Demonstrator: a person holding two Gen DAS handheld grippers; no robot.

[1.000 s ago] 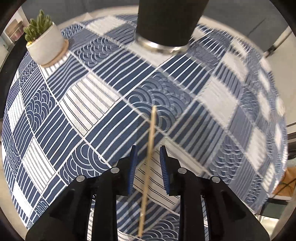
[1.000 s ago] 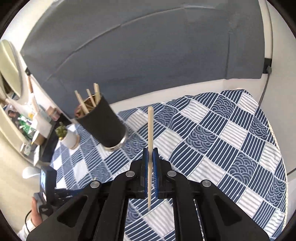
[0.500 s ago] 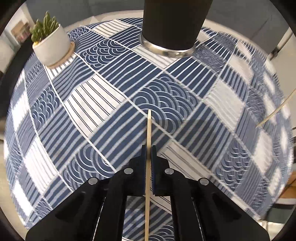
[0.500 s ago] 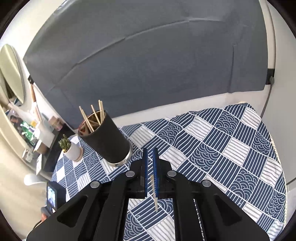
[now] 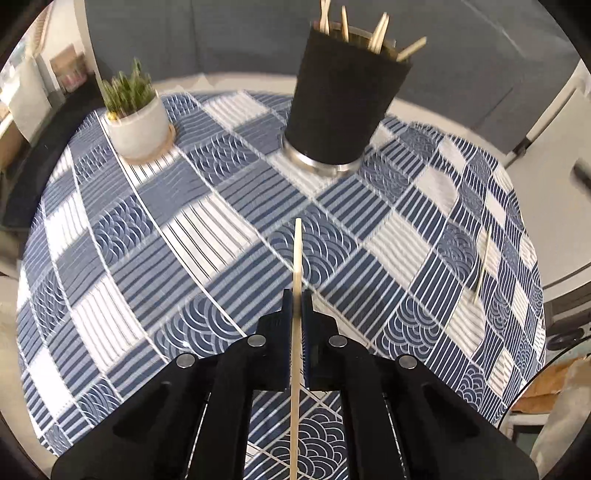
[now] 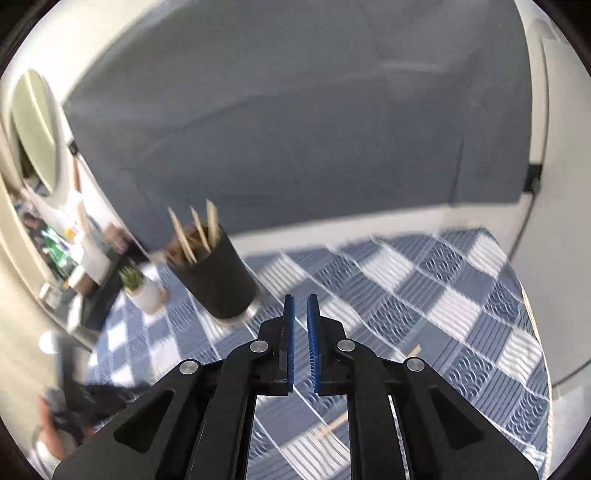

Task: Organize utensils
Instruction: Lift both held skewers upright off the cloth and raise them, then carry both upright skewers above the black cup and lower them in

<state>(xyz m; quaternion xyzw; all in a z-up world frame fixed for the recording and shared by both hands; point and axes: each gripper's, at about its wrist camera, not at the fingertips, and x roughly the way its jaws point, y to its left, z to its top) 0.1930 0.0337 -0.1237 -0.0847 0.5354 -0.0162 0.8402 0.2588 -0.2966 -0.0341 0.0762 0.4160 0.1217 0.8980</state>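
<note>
Held chopstick: a thin pale wooden chopstick (image 5: 296, 280) is clamped between the blue pads of the left gripper (image 5: 296, 306); its long axis runs along the fingers, the far tip aimed at the base of the black holder.
Its lower end: runs back under the gripper body and out of the bottom of the left wrist view, so the full length is cut off.
Holder: a tall black cylindrical utensil cup with a shiny metal foot (image 5: 341, 99) stands on the blue-and-white patchwork tablecloth (image 5: 207, 236), ahead of the held stick; several wooden chopsticks (image 5: 376, 35) poke up from its mouth, fanned at different slants.
Loose chopstick: another pale stick (image 5: 483, 264) lies flat on the cloth, well to the right of the holder, blurred, its long axis roughly parallel to the held one.
Right gripper (image 6: 300, 306): jaws easing apart, a narrow slit between the blue pads, nothing in it.
Under the right gripper: a pale stick (image 6: 332, 424) lies on the cloth, mostly hidden behind the black fingers; the view is smeared.
Plant: a small green succulent in a white round pot (image 5: 138, 122) sits left of the holder.
Lower left, right wrist view: a person's hand (image 6: 55, 432) on a dark object, too blurred to make out.
</note>
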